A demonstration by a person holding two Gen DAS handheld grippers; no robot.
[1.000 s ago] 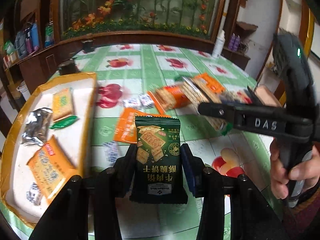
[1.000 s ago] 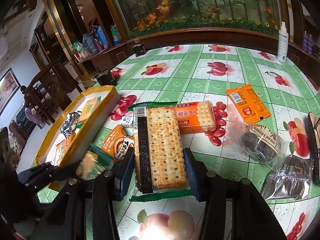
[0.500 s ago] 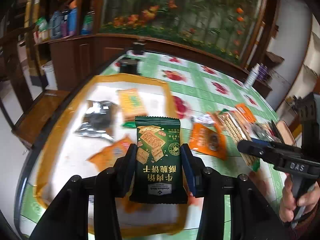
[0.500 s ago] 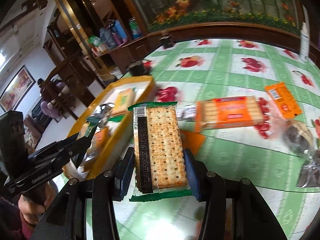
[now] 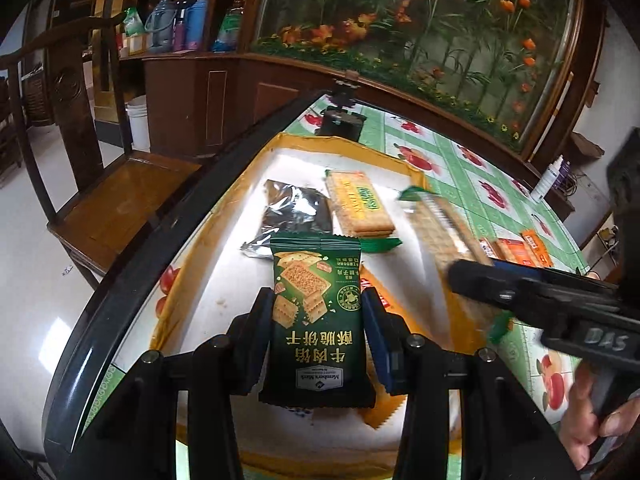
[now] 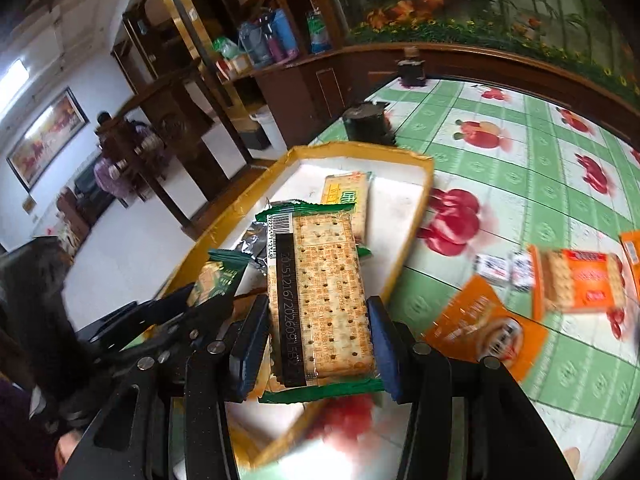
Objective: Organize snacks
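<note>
My left gripper (image 5: pixel 318 312) is shut on a dark green biscuit packet (image 5: pixel 318 320), held above the white tray with a yellow rim (image 5: pixel 224 276). My right gripper (image 6: pixel 318 320) is shut on a clear cracker pack with green ends (image 6: pixel 320 296), hovering over the tray's right rim (image 6: pixel 408 248). In the left wrist view the right gripper (image 5: pixel 472 280) comes in from the right with the cracker pack (image 5: pixel 444 232). Seen from the right wrist, the left gripper (image 6: pixel 192 300) shows at lower left with the green packet (image 6: pixel 218 280). A yellow cracker pack (image 5: pixel 360 208) and a silver packet (image 5: pixel 296 216) lie in the tray.
Orange packets (image 6: pixel 484 328), an orange-wrapped cracker pack (image 6: pixel 576 284) and small white packets (image 6: pixel 504 272) lie on the green fruit-print tablecloth (image 6: pixel 520 168) right of the tray. A wooden chair (image 5: pixel 116 196) stands beyond the table's dark edge (image 5: pixel 160 248). Dark small objects (image 6: pixel 366 122) sit behind the tray.
Both grippers have swung left from over the tablecloth to over the tray, each still holding its packet. The right gripper now sits close beside the left one.
</note>
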